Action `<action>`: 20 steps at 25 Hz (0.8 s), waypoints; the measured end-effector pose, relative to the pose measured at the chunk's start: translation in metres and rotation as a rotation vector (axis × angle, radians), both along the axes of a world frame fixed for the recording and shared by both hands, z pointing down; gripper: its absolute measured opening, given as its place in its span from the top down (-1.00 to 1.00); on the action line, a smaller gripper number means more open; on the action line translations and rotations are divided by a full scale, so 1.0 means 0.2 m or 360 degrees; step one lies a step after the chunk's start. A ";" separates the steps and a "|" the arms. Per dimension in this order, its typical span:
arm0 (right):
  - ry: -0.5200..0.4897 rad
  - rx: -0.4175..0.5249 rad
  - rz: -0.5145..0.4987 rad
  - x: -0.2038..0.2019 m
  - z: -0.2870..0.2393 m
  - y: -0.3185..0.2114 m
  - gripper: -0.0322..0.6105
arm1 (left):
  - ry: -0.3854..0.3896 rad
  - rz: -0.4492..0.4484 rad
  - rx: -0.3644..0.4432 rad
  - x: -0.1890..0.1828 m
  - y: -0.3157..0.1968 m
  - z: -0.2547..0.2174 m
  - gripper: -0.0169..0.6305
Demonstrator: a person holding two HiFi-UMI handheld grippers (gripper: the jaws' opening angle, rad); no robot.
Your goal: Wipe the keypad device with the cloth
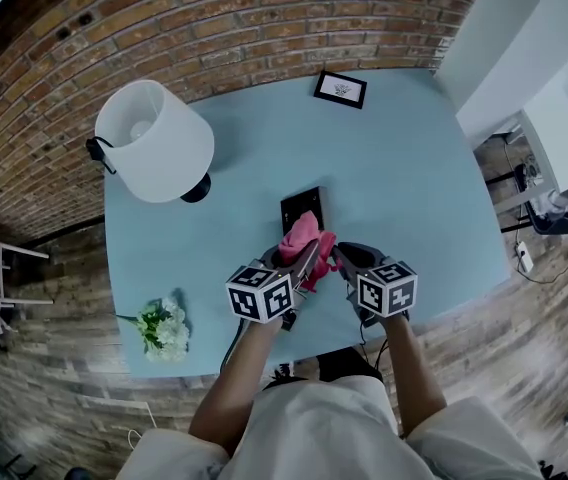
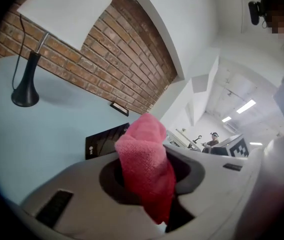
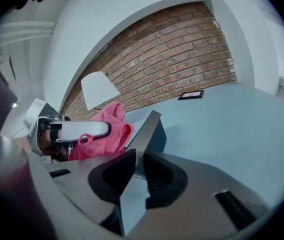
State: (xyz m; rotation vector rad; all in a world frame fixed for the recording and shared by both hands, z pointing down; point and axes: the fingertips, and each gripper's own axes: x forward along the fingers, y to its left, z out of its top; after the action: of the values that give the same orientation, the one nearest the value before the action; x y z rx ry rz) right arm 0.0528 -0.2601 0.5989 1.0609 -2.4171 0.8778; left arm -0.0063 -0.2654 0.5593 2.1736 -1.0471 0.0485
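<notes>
On the far left of the table (image 1: 414,188) stands a lamp (image 1: 154,140) with a white shade. Some flowers (image 1: 164,326) lie near the front edge. Both are well apart from the work and do not disturb it.

The left gripper (image 1: 302,265) has its jaws clamped on the pink cloth (image 2: 144,164). A thick fold sticks out in front of the jaws and the rest hangs below. I think it is held this way so that the soft fold, not the hard jaws, meets the surface.

The device (image 1: 297,206), a dark flat slab, is at the middle of the table, just in front of both grippers. In the head view the cloth covers its near part. Whether the cloth really touches it I cannot tell.

The right gripper (image 3: 136,170) has its jaws pressed together on the thin near edge of the device. In its own view the slab rises away from the jaws, so the device seems tilted up a little. My judgement is that this grip keeps the device from sliding while the cloth rubs it. The wiping looks about to begin or just under way.

A small frame (image 1: 341,89) lies flat near the far edge, clear of everything. The only thing that can hinder is the right gripper itself. It covers the edge it holds, and the two grippers are close together, so the strokes have little room there.
</notes>
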 end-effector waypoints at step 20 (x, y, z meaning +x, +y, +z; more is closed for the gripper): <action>-0.0011 -0.0012 -0.0004 0.00 0.00 0.00 0.66 | -0.0231 -0.0042 -0.0229 -0.17 0.07 0.40 0.51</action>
State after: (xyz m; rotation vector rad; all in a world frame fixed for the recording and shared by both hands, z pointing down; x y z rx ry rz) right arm 0.0525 -0.2601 0.5990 1.0531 -2.4181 0.8905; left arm -0.0398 -0.2512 0.6396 2.0501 -1.1178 0.2653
